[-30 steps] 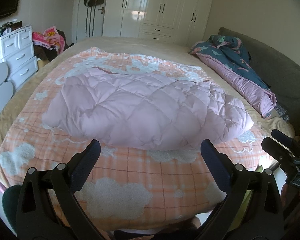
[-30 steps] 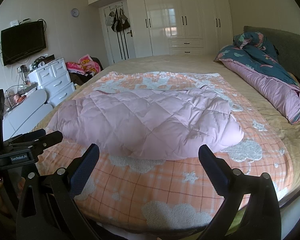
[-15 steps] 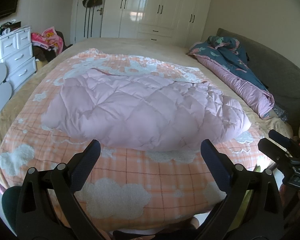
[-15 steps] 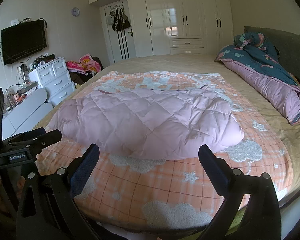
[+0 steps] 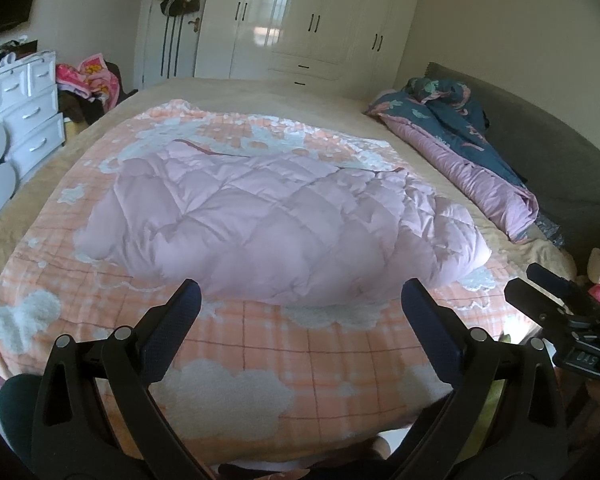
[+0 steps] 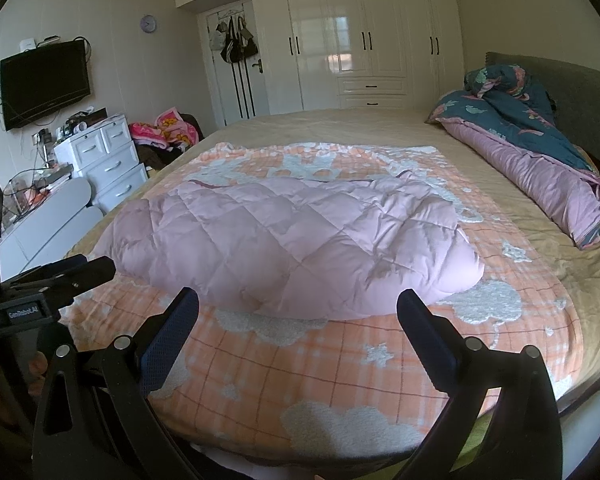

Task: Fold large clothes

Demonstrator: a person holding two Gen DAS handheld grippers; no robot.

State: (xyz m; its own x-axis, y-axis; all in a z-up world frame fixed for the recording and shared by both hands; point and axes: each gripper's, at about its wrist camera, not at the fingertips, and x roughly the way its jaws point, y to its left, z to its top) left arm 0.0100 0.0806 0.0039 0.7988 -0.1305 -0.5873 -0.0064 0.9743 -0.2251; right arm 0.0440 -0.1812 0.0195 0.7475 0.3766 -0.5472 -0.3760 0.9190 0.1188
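A large pink quilted down garment [image 5: 276, 224] lies folded into a puffy bundle in the middle of the bed, on an orange checked blanket [image 5: 300, 360] with white clouds. In the right wrist view the same pink garment [image 6: 292, 240] lies just beyond the fingers. My left gripper [image 5: 300, 300] is open and empty, held above the blanket short of the garment's near edge. My right gripper [image 6: 298, 304] is likewise open and empty near that edge. Each gripper shows at the side of the other's view, the right gripper [image 5: 560, 312] and the left gripper [image 6: 60, 280].
A rolled teal and pink duvet [image 6: 540, 152] lies along the bed's right side by a grey headboard [image 6: 580, 92]. White drawers [image 6: 108, 160] and a clothes pile [image 6: 168, 128] stand left of the bed. White wardrobes [image 6: 360, 40] fill the far wall.
Both grippers stay open and drift slightly; the view shifts a little while the pink garment lies still.
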